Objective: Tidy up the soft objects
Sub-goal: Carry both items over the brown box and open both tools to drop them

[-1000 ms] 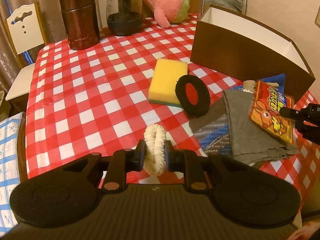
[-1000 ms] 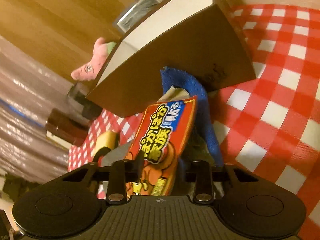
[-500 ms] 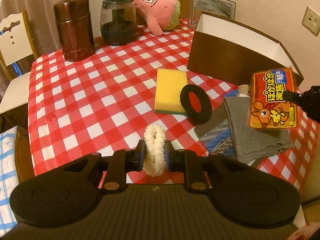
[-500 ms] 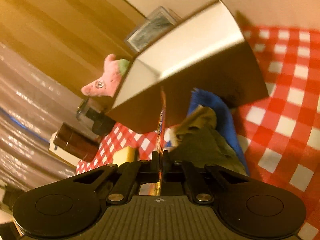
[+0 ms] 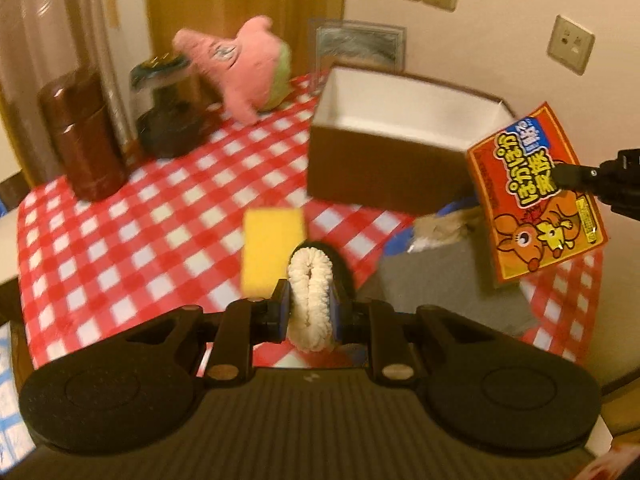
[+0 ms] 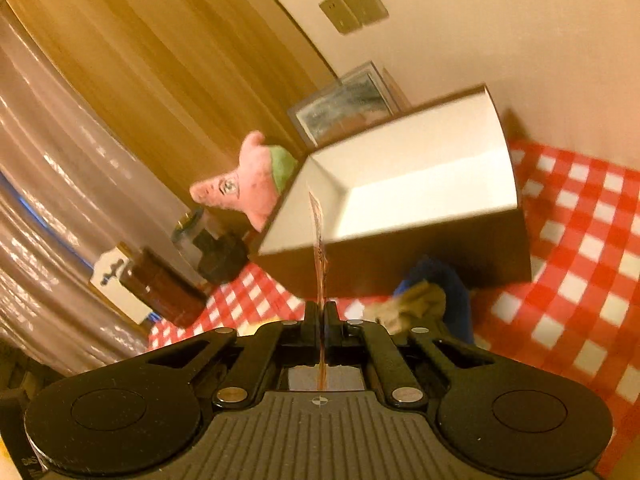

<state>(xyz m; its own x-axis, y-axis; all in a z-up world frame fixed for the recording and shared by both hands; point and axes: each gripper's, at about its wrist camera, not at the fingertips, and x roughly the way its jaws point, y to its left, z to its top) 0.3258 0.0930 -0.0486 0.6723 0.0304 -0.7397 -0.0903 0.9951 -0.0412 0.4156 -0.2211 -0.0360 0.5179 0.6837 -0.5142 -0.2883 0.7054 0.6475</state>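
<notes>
My cream scrunchie [image 5: 309,298] stands on edge between the pads of my left gripper [image 5: 309,307], pinched from both sides and lifted clear of the red-checked tablecloth [image 5: 132,236]. The jaws are closed down to the scrunchie's width. Just beyond it lie the yellow sponge [image 5: 272,248] and a dark ring, mostly hidden behind the scrunchie.

My right gripper [image 6: 321,316] has its jaws nearly together on the orange heat-pack packet [image 5: 534,196], which from my right wrist camera shows only edge-on as a thin strip [image 6: 319,240] rising from the fingertips. From the left camera the packet hangs in the air, tilted, near the right-hand corner of the brown box [image 5: 384,176], whose white inside [image 6: 404,184] faces up.

Under the packet sit the grey folded cloth [image 5: 440,284] and a crumpled tan piece on blue fabric [image 6: 448,280]. Farther back stand the pink plush toy [image 5: 244,68], a dark jar [image 5: 168,112] and a brown canister [image 5: 84,136].
</notes>
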